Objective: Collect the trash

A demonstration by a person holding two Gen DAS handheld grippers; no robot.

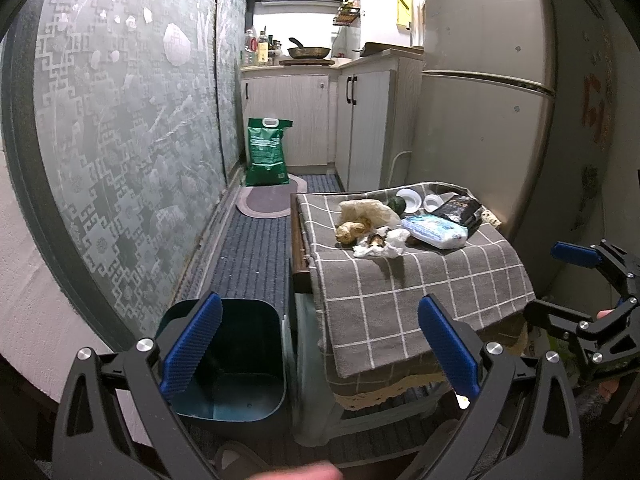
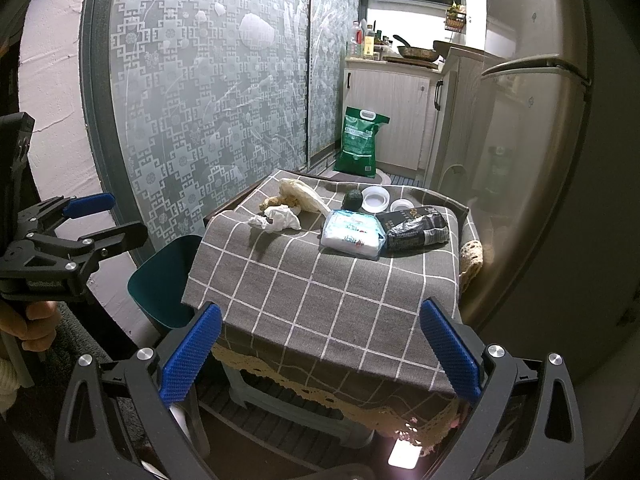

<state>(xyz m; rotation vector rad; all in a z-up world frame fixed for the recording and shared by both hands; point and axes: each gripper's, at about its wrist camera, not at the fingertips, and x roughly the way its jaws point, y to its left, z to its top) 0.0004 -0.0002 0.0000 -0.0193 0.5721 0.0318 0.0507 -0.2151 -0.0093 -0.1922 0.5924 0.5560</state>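
A low table under a grey checked cloth (image 2: 320,288) carries the trash. On it lie a crumpled white tissue (image 2: 276,218) (image 1: 380,242), a yellowish plastic bag (image 2: 300,196) (image 1: 368,210), a pack of wipes (image 2: 352,234) (image 1: 434,230), a black packet (image 2: 416,228) (image 1: 460,208), two white lids (image 2: 376,198) and a dark round lump (image 2: 352,199). A dark teal bin (image 1: 236,360) (image 2: 168,276) stands on the floor left of the table. My left gripper (image 1: 320,320) (image 2: 116,218) hangs open over the bin and the table's edge. My right gripper (image 2: 320,320) (image 1: 552,284) is open before the table's front, holding nothing.
A patterned glass sliding door (image 1: 120,160) runs along the left. A fridge (image 1: 480,120) stands right of the table. Beyond are a green sack (image 1: 266,152), a floor mat (image 1: 264,202) and kitchen cabinets (image 1: 360,120). A person's hand (image 2: 28,320) holds the left gripper's handle.
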